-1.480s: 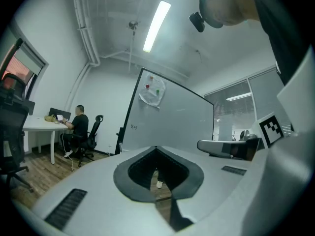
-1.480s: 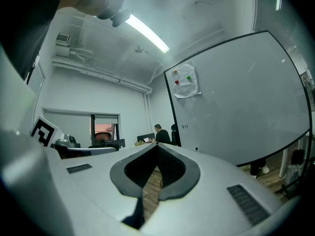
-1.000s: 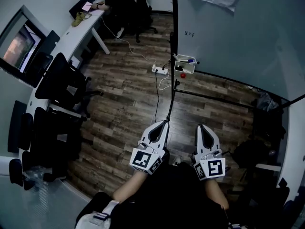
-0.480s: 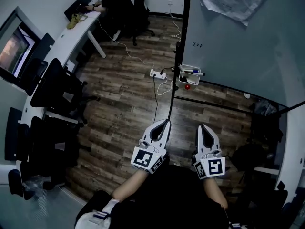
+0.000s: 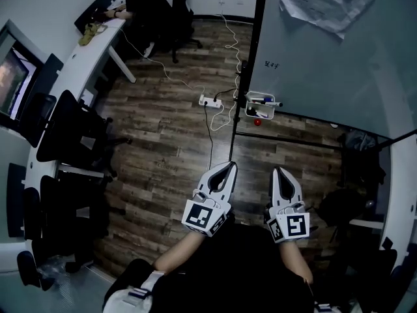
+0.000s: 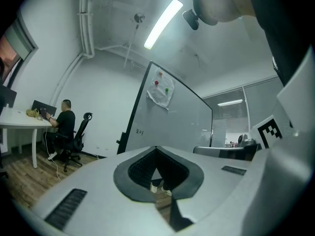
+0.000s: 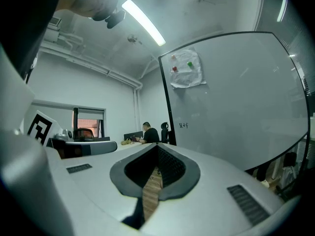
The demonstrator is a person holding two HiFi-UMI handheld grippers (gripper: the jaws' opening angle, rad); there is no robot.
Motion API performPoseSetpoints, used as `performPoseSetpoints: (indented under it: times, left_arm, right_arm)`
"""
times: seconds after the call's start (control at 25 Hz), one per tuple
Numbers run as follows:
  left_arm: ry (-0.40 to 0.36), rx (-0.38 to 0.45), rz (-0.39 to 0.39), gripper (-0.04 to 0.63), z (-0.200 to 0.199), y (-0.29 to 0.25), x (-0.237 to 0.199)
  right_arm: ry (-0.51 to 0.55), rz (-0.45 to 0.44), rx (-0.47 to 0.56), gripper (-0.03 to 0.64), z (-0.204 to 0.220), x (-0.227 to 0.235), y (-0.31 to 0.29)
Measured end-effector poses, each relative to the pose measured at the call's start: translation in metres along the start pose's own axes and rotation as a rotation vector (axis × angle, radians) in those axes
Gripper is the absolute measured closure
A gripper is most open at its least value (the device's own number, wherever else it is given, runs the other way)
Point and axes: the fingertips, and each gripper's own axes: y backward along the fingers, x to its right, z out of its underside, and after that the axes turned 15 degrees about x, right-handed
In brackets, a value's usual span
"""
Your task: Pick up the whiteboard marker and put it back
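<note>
Nothing was picked up yet: left tongs (image 5: pixel 226 168) and right tongs (image 5: pixel 279 173) were clenched empty, well apart from the whiteboard marker (image 5: pixel 266 100) on its tray (image 5: pixel 249 107).

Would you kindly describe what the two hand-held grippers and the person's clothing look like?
The left gripper and right gripper are both pale grey, with tapered jaws lined in dark ribbed padding. Each carries a cube with black-and-white square markers at its rear. The person wears a dark top.

Nothing legible is being shown. A scribble (image 5: pixel 272 64) on the whiteboard (image 5: pixel 326 70) is being rendered too small to read; square patterns are being carried by the left gripper (image 5: pixel 227 167) and right gripper (image 5: pixel 280 172).
</note>
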Motion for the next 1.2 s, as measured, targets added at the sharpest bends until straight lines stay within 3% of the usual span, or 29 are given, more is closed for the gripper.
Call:
performPoseSetpoints:
  times: [0.28, 0.68, 1.2]
  left_arm:
    - [0.016, -0.004, 0.063, 0.588, -0.003, -0.005, -0.014]
    - [0.044, 0.006, 0.049, 0.588, -0.001, -0.012, -0.031]
    - [0.009, 0.030, 0.014, 0.588, 0.005, -0.068, -0.057]
  right_arm:
    - [0.014, 0.043, 0.014, 0.603, 0.004, -0.009, -0.015]
    - [0.028, 0.045, 0.012, 0.603, 0.004, -0.012, -0.034]
    - [0.010, -0.008, 0.031, 0.603, 0.016, 0.024, -0.091]
